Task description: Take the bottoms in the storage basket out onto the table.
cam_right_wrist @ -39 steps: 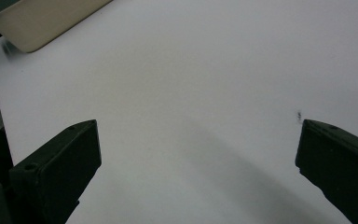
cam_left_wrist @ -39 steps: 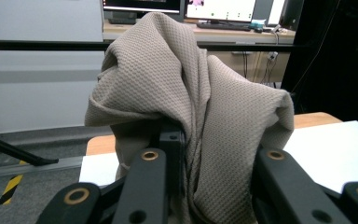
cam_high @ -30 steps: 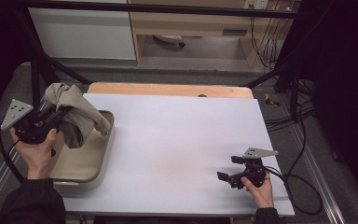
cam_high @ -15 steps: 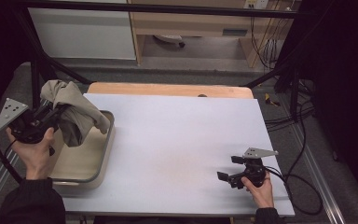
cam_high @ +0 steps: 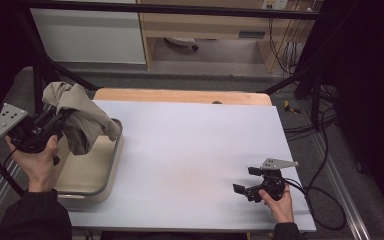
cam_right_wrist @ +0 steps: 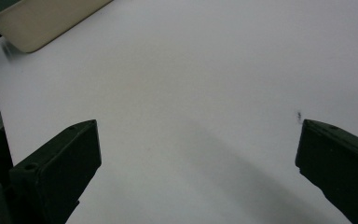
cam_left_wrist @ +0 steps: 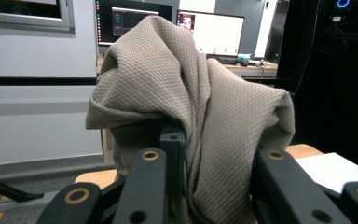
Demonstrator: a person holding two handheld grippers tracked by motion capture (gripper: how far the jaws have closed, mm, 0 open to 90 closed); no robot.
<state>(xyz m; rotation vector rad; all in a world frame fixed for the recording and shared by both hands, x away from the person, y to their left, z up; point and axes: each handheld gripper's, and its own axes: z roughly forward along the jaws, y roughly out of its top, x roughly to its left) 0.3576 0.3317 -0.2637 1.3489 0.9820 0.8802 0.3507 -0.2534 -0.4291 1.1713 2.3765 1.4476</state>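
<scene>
Left side first: the left gripper (cam_high: 55, 122) is gripping the beige cloth (cam_high: 80, 117) — jaws clamped on a bunched fold, as the left gripper view confirms with the cloth (cam_left_wrist: 191, 107) draped over and between the black jaws. The cloth is hanging in the air, lifted clear above the far end of the cream tray (cam_high: 87, 172), its lower edge dangling by the tray's far rim; I can't tell if any corner is touching it. The tray interior is looking bare otherwise.

Progress, as I'm reading it: pick-up is done, the cloth is out of the tray — placement is what's left, likely onto the white table (cam_high: 190, 145) (spreading or folding would come after, just my guess).

Left hand pose: forearm coming in from the bottom edge, hand raised, gripper pointing roughly level toward the right and away, grey plate sitting at its outer end.

Right side: the right gripper (cam_high: 247, 182) is resting low near the table's near right corner, jaws spread wide with nothing between them — the right gripper view is showing bare table (cam_right_wrist: 191, 93) between them and a corner of the tray (cam_right_wrist: 42, 23) up top.
</scene>
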